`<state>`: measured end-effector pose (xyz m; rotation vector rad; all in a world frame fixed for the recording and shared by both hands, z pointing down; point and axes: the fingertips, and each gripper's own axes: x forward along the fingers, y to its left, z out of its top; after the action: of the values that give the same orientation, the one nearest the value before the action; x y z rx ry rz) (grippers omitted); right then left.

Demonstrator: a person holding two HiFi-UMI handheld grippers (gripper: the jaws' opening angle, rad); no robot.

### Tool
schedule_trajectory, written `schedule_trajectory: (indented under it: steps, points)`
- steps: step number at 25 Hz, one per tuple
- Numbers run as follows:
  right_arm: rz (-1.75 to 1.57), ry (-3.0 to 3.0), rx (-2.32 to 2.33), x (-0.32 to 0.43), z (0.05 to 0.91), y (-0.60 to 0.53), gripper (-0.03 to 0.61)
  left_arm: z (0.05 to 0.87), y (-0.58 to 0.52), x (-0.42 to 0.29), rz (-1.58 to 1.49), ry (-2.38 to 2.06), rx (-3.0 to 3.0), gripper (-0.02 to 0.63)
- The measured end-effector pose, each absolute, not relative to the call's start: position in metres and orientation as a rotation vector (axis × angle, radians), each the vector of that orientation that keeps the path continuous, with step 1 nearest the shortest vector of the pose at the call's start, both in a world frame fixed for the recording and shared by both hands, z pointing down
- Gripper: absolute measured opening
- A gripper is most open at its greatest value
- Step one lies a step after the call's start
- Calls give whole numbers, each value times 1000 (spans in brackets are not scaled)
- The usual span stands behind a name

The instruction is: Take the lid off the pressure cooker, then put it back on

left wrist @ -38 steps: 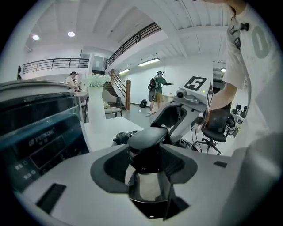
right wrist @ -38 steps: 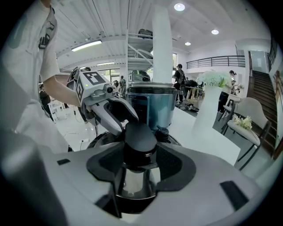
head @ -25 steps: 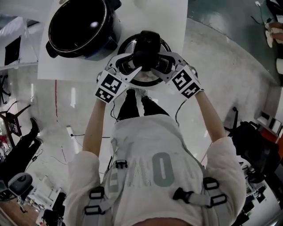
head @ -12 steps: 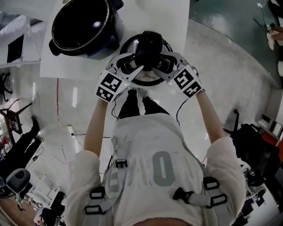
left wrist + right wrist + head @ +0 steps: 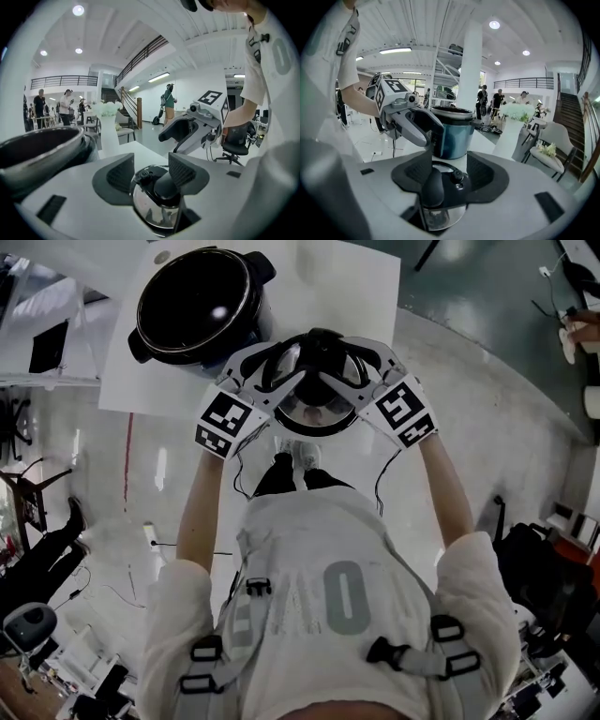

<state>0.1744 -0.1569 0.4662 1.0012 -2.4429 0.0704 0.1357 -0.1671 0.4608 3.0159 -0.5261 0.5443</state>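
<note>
The pressure cooker lid (image 5: 319, 413) is shiny steel with a black handle (image 5: 321, 345), and it hangs in the air over the white table's near edge. My left gripper (image 5: 289, 367) grips the handle from the left and my right gripper (image 5: 351, 367) from the right, both shut on it. In the left gripper view the handle (image 5: 165, 185) sits between the ribbed pads (image 5: 182, 169) of the left gripper (image 5: 151, 173). From the right gripper (image 5: 450, 173) I see the handle (image 5: 433, 187) the same way. The open blue pot (image 5: 202, 306) stands to the lid's left.
The white table (image 5: 370, 282) carries the pot (image 5: 451, 131) and a white vase (image 5: 108, 136). Grey floor lies to the right, and cables, chairs and bags lie around the person's feet. Several people stand far off in the hall.
Both grippers have risen together with the lid held between them. The lid now looks larger, hangs off the table top, and sits a little nearer the pot.
</note>
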Motion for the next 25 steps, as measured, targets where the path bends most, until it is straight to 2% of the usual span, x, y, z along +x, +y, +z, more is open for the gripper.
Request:
schedule_trajectory:
  steps: [6,11,18,25]
  points:
    - [-85,-2473,1030,160,416,-164,239,395,-175,128,420,-659,3135,216]
    - [-52,-2547,1249,160,381,-170,239,348,-186,89,88,-1001,3028,216]
    - [41,-2573,1572,173,360,-168,233,335,-180,38,-31,-1430,2900,216]
    - [52,-2585,1620,178,356,-166,230,340,-186,22,-27,-1520,2869,216]
